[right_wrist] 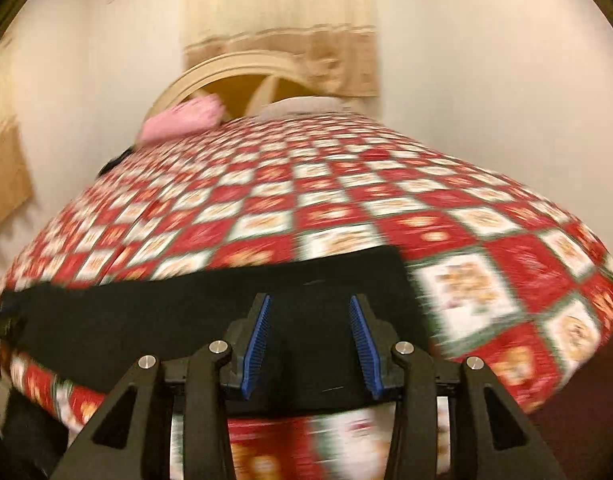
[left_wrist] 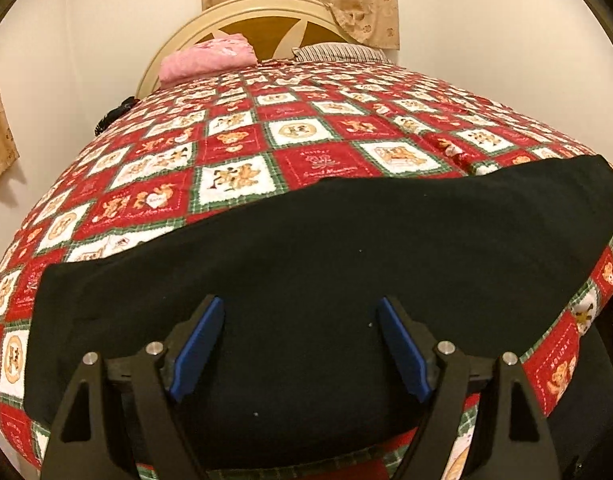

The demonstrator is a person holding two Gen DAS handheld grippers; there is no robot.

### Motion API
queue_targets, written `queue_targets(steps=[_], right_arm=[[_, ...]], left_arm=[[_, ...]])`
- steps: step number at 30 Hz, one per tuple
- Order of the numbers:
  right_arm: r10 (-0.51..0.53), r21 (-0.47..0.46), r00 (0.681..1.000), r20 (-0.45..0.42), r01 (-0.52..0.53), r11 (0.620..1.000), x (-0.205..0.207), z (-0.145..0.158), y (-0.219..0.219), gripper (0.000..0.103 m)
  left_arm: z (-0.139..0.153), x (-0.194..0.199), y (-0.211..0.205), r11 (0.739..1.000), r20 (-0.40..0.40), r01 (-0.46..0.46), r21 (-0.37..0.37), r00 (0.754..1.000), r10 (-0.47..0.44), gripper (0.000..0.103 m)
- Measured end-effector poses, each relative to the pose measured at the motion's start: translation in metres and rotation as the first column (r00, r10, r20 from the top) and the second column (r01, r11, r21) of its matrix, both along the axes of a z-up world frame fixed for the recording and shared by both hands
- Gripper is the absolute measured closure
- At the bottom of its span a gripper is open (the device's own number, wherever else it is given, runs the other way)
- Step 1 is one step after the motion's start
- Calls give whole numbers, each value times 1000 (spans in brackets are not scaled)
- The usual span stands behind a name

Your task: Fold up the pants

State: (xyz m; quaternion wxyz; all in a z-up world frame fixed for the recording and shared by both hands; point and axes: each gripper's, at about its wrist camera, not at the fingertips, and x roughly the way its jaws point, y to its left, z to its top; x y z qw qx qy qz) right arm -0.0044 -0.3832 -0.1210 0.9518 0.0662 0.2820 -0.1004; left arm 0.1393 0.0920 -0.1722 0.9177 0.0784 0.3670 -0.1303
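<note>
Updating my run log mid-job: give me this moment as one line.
left claw: open, empty | right claw: open, empty | black fabric pants: flat on red-and-white checked bear-print quilt, near edge

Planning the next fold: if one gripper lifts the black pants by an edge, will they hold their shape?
Probably not. The black pants lie flat, draping over the quilt's edge, so they look floppy and should sag. Matte fabric on quilted cotton likely drags rather than slides.
</note>
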Motion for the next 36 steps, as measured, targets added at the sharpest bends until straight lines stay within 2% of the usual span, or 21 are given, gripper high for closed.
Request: queue_targets(steps=[4, 7, 9, 15, 22, 23, 25, 27, 31, 36], right_arm=[[-91, 80, 996, -25, 93, 993, -2, -2, -42, 60], [-83, 194, 995, -55, 92, 977, -1, -14, -61, 60], [-89, 229, 993, -78, 104, 968, 3, -24, -66, 60], [-100, 219, 992, -77, 114, 969, 3, -31, -68, 60], [-71, 198, 991, -116, 93, 976, 15, -34, -68, 60], [-71, 191, 990, -121, 93, 977, 16, -33, -67, 61], [-80, 163, 987, -140, 103, 981, 18, -32, -65, 71], [-62, 171, 988, -139, 85, 982, 17, -31, -62, 89], [-53, 179, 991, -124, 75, 981, 14, -26, -57, 90], [-58, 145, 997, -47, 65, 987, 8, -2, -38, 90]], left_arm=[[-2, 1, 2, 1000, 0, -9, -12, 1000, 9, 21], [-2, 1, 2, 1000, 2, -15, -19, 1000, 15, 21], [-3, 1, 3, 1000, 1, -18, -22, 1000, 18, 20], [-3, 1, 3, 1000, 1, -20, -23, 1000, 20, 17], [-5, 0, 1, 999, 4, -30, -42, 1000, 30, 15], [-5, -1, 0, 999, 4, -29, -45, 1000, 29, 15], [-5, -1, 0, 998, 5, -27, -50, 1000, 27, 15], [-5, -2, 1, 998, 5, -26, -57, 1000, 26, 15], [-3, -4, 2, 998, 8, -22, -64, 1000, 22, 15], [7, -9, 1, 996, 35, -7, -88, 999, 10, 15]])
